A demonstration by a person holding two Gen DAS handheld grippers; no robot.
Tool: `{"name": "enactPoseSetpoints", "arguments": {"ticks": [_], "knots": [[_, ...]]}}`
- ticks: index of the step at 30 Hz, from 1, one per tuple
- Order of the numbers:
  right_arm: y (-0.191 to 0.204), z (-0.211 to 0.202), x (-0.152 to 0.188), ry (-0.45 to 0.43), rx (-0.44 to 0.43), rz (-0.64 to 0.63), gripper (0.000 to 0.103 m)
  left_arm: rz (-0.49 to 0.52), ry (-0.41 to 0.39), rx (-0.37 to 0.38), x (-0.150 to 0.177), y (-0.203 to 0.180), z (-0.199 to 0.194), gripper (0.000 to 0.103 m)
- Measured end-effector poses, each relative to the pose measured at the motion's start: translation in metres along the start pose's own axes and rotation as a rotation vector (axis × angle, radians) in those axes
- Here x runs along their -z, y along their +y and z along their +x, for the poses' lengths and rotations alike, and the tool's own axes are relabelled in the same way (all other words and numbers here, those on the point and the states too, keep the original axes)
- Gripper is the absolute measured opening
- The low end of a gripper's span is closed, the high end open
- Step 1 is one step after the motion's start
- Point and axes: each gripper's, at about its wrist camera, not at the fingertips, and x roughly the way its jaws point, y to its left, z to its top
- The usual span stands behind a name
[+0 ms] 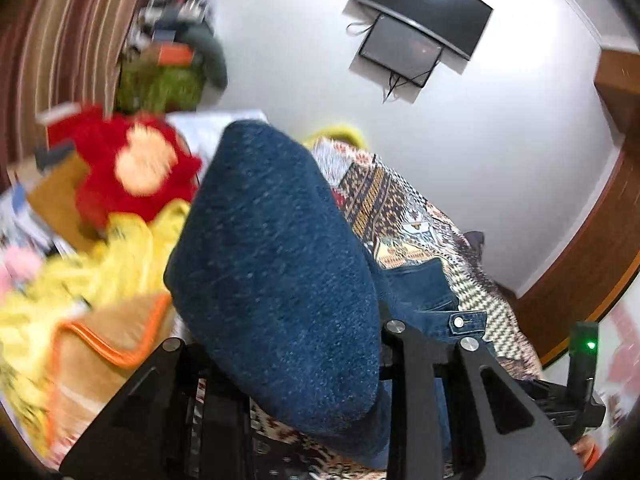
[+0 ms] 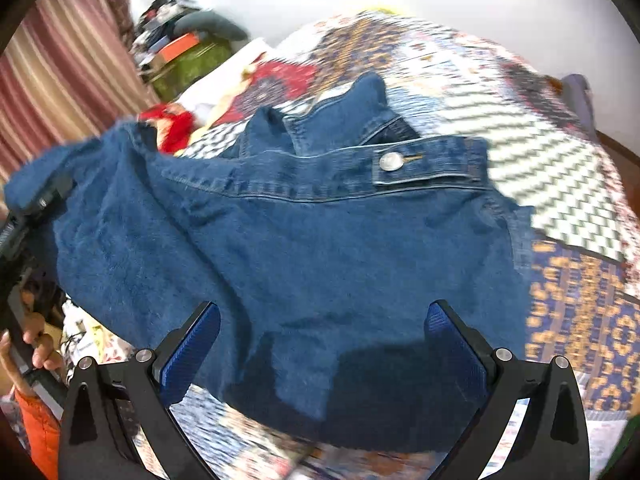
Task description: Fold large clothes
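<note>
Denim jacket (image 2: 304,248) lies spread over the patterned bedspread (image 2: 568,184), hem band and button tab (image 2: 404,162) facing up, collar toward the far side of the bed. One end is off the bed: left gripper (image 1: 288,340) has a fold of the denim clamped between its jaws, and that fold bulges up and fills most of the left wrist view. Pinching an edge like this makes sense for carrying one side over the rest of the garment.

Right gripper (image 2: 324,344) hovers over the near part of the jacket, jaws spread wide, blue pads (image 2: 456,344) clear on both sides, nothing between them. Denim lies below the gap, not pinched. My read: it's lined up to take the near edge so both ends move together and the fold stays square.

In the right wrist view the left gripper shows at the left margin with denim draped over it, and a hand (image 2: 38,344) on its handle below.

Clutter beside the bed, none of it touching the jacket as far as I can tell: red plush toy (image 1: 128,168), yellow cloth (image 1: 120,256), tan blanket with an orange border (image 1: 104,340). TV (image 1: 424,4) on the wall. Left view is heavily blurred.

Stage, as a judgement: early, first fold in hand, right grip not yet taken.
</note>
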Motion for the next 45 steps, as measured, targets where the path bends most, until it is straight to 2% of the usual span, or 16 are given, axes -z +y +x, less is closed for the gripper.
{"name": "enactPoseSetpoints", "arguments": {"ticks": [5, 6, 9, 12, 14, 17, 21, 25, 27, 30, 34, 38, 40, 41, 42, 45], "knots": [[0.054, 0.049, 0.007, 0.107, -0.014, -0.127, 0.103, 0.1, -0.02, -0.035, 0.002, -0.019, -0.009, 0.028], [0.064, 0.058, 0.01, 0.118, 0.008, -0.153, 0.103, 0.115, -0.018, -0.039, 0.001, -0.025, -0.006, 0.028], [0.074, 0.067, 0.015, 0.119, 0.044, -0.196, 0.103, 0.216, -0.015, -0.069, 0.009, -0.048, 0.004, 0.028], [0.068, 0.061, 0.015, 0.149, 0.002, -0.216, 0.103, 0.304, -0.04, -0.06, 0.014, -0.075, 0.005, 0.028], [0.056, 0.049, 0.014, 0.153, -0.013, -0.192, 0.103, 0.347, -0.055, -0.026, 0.013, -0.097, 0.006, 0.028], [0.028, 0.016, 0.019, 0.086, 0.006, -0.143, 0.103, 0.403, -0.06, 0.025, 0.015, -0.128, 0.01, 0.028], [-0.033, -0.038, 0.033, 0.01, 0.04, -0.011, 0.103, 0.484, -0.051, 0.092, 0.028, -0.174, 0.019, 0.028], [-0.091, -0.087, 0.053, -0.051, 0.148, 0.092, 0.103, 0.585, -0.013, 0.184, 0.058, -0.227, 0.027, 0.027], [-0.113, -0.106, 0.064, -0.072, 0.199, 0.131, 0.103, 0.68, 0.001, 0.214, 0.082, -0.253, 0.029, 0.027], [-0.143, -0.132, 0.082, -0.096, 0.227, 0.193, 0.103, 0.81, 0.083, 0.251, 0.123, -0.281, 0.039, 0.027], [-0.16, -0.152, 0.102, -0.114, 0.237, 0.243, 0.103, 0.944, 0.216, 0.211, 0.167, -0.294, 0.06, 0.027], [-0.162, -0.165, 0.114, -0.131, 0.236, 0.249, 0.103, 0.953, 0.285, 0.18, 0.184, -0.285, 0.057, 0.037], [-0.157, -0.168, 0.113, -0.135, 0.235, 0.238, 0.103, 0.968, 0.282, 0.167, 0.187, -0.284, 0.047, 0.049], [-0.153, -0.17, 0.112, -0.137, 0.233, 0.231, 0.103, 0.97, 0.283, 0.17, 0.186, -0.282, 0.04, 0.067], [-0.15, -0.172, 0.111, -0.139, 0.231, 0.226, 0.103, 0.965, 0.282, 0.179, 0.185, -0.279, 0.035, 0.081], [-0.137, -0.173, 0.105, -0.159, 0.211, 0.199, 0.103, 0.933, 0.258, 0.234, 0.176, -0.27, 0.011, 0.087]]}}
